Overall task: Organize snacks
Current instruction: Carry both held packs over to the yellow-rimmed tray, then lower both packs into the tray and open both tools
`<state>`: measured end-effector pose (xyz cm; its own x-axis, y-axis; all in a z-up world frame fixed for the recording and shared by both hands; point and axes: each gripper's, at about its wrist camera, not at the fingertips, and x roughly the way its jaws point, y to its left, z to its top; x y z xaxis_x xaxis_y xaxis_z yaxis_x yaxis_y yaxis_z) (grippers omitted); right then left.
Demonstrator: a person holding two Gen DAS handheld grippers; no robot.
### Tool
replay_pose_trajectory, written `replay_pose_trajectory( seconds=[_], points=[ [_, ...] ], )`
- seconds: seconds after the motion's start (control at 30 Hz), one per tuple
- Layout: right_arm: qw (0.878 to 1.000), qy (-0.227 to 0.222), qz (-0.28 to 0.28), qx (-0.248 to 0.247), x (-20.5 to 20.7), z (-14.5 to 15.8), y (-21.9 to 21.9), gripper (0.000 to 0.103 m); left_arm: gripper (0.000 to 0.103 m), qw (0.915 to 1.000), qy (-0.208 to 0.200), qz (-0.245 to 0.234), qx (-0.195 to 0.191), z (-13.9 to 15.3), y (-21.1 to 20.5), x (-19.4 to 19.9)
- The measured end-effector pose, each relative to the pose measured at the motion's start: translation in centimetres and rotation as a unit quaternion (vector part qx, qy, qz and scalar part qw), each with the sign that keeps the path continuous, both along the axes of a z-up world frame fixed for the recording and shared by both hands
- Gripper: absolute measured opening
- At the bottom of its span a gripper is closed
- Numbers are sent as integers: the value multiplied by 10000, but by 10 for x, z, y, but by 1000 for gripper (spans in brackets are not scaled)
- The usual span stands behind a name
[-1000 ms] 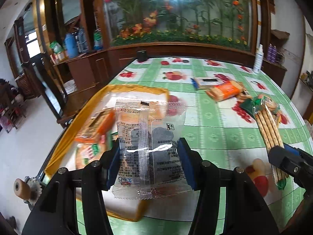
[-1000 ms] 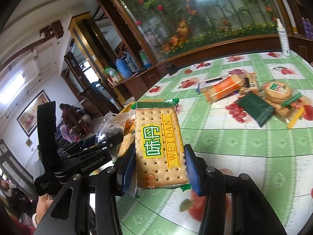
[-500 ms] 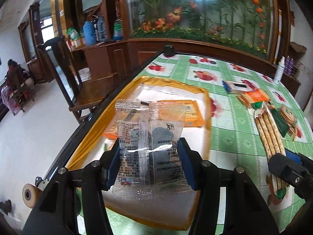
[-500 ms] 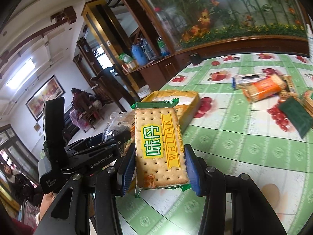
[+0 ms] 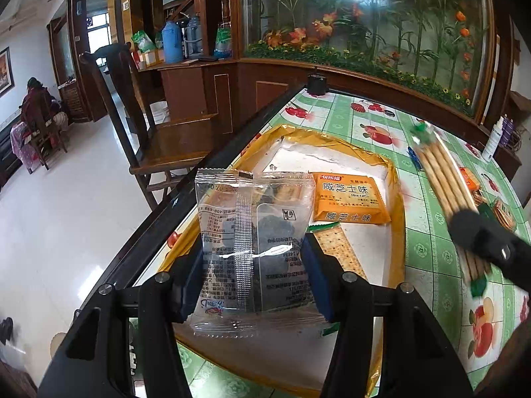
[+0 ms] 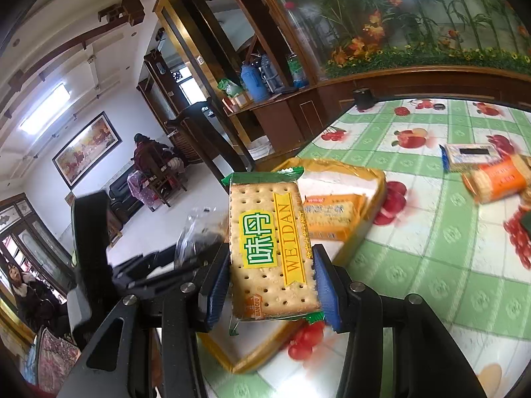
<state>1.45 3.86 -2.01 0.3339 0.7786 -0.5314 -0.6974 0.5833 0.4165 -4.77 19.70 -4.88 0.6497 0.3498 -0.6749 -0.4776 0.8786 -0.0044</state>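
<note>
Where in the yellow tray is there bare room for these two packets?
The tray is bare at its far end, beyond the orange packet, and along its near edge below the left claw. The middle is crowded: orange packet plus a cracker pack.

We take this for home dining or living room. We see counter (image 5: 428,252) under green fruit-print cloth, wooden chair (image 5: 156,132) beside it, dark wood cabinet (image 6: 265,112) with blue flasks (image 6: 254,81) on top. We note big glass panel with flowers (image 5: 365,23), framed painting (image 6: 88,147) on wall, white tiled floor (image 5: 59,219), person seated (image 6: 146,156) far back.
</note>
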Motion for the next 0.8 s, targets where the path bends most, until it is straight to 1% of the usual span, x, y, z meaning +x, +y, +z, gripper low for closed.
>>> replay_pose_trajectory(
  seconds=[0.23, 0.57, 0.8],
  points=[
    [9999, 4, -69, -150, 24, -4, 30, 48, 54, 9998, 42, -141, -106, -4, -7, 7],
    [9985, 52, -20, -546, 38, -32, 67, 48, 54, 9996, 153, -173, -138, -11, -7, 13],
    [9957, -150, -96, -907, 45, -40, 80, 49, 54, 9995, 228, -133, -192, -16, -2, 19]
  ],
)
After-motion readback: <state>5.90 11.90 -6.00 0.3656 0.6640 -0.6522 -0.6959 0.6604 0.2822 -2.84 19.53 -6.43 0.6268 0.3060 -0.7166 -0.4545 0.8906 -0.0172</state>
